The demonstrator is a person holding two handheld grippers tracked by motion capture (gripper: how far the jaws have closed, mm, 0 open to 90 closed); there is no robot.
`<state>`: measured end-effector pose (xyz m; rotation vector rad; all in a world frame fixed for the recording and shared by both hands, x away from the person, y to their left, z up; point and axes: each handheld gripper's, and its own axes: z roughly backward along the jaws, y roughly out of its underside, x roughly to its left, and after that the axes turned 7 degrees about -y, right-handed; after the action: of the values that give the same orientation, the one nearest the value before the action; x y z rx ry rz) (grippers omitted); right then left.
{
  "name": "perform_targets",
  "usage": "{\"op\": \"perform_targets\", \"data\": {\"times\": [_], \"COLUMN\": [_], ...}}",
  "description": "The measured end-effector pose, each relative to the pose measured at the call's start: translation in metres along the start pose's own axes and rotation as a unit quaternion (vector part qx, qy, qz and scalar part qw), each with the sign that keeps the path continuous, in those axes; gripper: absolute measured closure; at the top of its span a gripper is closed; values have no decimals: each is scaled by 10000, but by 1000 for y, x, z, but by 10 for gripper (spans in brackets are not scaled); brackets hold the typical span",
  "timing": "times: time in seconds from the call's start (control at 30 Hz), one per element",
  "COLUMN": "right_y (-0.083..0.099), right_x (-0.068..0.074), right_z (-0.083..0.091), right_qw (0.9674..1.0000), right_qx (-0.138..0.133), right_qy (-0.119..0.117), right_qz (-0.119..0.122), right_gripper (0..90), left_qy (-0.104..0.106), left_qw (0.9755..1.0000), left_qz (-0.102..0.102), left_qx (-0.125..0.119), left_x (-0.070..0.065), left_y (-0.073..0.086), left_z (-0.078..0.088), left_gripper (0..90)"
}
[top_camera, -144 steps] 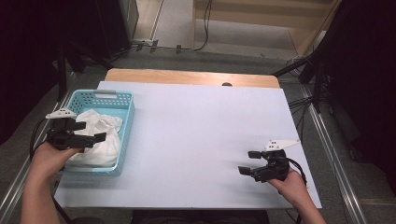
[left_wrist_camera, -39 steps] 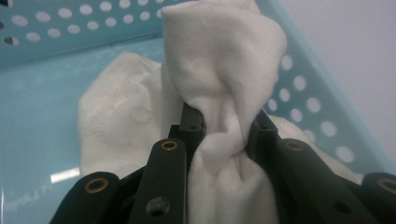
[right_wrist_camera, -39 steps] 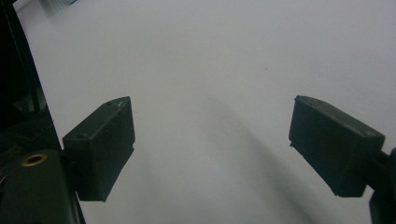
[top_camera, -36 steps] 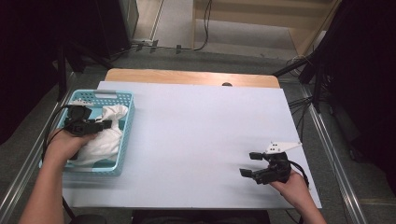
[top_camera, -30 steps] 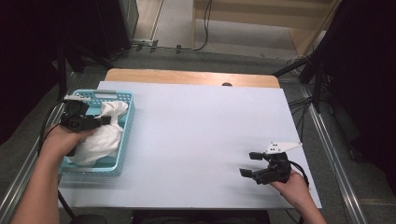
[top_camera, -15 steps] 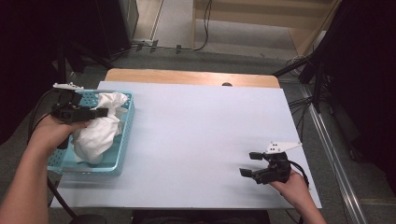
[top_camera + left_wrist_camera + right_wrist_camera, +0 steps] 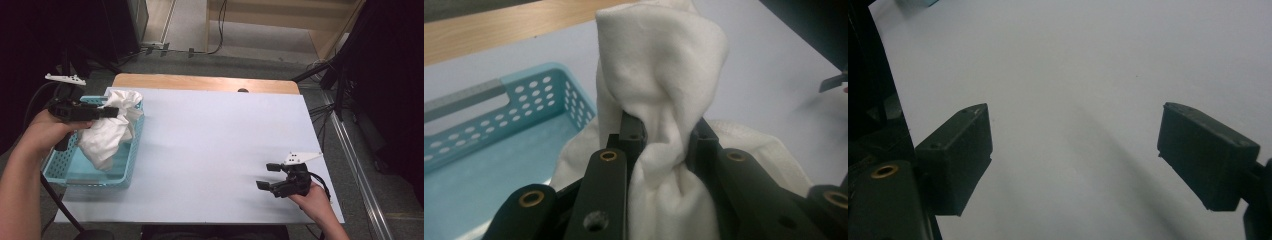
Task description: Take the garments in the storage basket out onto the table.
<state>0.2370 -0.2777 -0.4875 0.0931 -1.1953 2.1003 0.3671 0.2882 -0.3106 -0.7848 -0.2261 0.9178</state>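
A crumpled white cloth [image 7: 111, 129] hangs above the light blue perforated basket [image 7: 126, 170] at the table's left side. My left gripper [image 7: 111, 113] is shut on a bunched fold of it, and the cloth's lower part still droops into the basket. In the left gripper view the white cloth [image 7: 663, 100] is pinched between the two black jaws of my left gripper [image 7: 665, 136] and rises above them. My right gripper [image 7: 264, 176] rests open near the table's front right corner. Nothing lies between its fingers [image 7: 955, 155] in the right gripper view.
The white table top [image 7: 220, 145] stretches between the two hands. A wooden strip [image 7: 200, 82] runs along the far edge. The blue basket [image 7: 499, 120] has a grey handle slot on its far wall. Dark stands and cables surround the table.
My left gripper has risen with the white cloth pinched in it, pulling most of the cloth up out of the basket. The right gripper has stayed where it was.
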Motion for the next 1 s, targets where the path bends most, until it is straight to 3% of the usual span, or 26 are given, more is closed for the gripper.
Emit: {"op": "perform_targets", "data": {"times": [0.4,1.0], "right_y": [0,0], "right_x": [-1,0], "right_z": [1,2], "right_qw": [10000,10000], "right_qx": [-31,-60], "right_qy": [31,11], "right_qz": [19,-5], "right_gripper": [128,128], "left_qy": [272,490], "left_qw": [9988,9944], "left_qz": [-414,-927], "left_qx": [-24,86], "left_x": [-27,-73], "left_y": [-40,-85], "left_z": [14,3], "left_gripper": [753,752]}}
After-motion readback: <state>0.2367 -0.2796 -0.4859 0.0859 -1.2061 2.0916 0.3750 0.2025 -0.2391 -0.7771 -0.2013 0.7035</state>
